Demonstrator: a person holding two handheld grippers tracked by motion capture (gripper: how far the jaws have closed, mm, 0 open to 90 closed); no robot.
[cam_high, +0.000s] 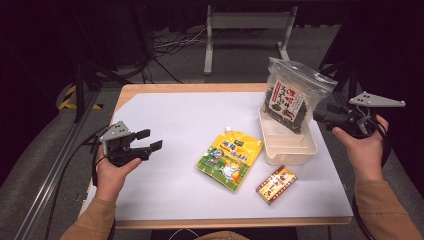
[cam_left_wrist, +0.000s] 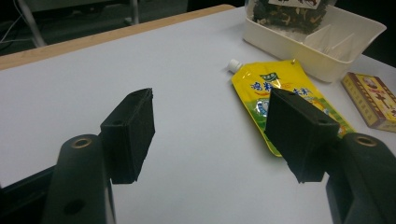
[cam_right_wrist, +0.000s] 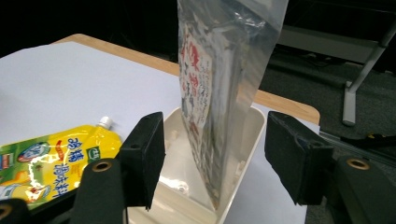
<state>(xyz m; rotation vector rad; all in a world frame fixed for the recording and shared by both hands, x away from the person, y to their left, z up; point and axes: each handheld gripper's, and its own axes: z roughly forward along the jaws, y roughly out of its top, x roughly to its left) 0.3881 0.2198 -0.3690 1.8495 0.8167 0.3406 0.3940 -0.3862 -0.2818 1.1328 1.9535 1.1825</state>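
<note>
A clear bag of dark dried food (cam_high: 292, 95) with a red and white label stands upright in the far end of a cream tray (cam_high: 290, 150). In the right gripper view the bag (cam_right_wrist: 210, 84) rises from the tray (cam_right_wrist: 177, 186) just ahead of my right gripper (cam_right_wrist: 215, 158), whose jaws stand open and apart from it. From above, the right gripper (cam_high: 322, 118) hovers at the table's right edge beside the bag. My left gripper (cam_high: 149, 140) is open and empty over the left of the sheet. A yellow spouted pouch (cam_high: 230, 159) lies flat mid-table, ahead of the left gripper (cam_left_wrist: 215, 130).
A small red and yellow box (cam_high: 276, 184) lies in front of the tray, near the pouch (cam_left_wrist: 275, 77). The white sheet (cam_high: 180, 120) covers a wooden table. Beyond the far edge stand a metal frame (cam_high: 245, 22) and floor cables.
</note>
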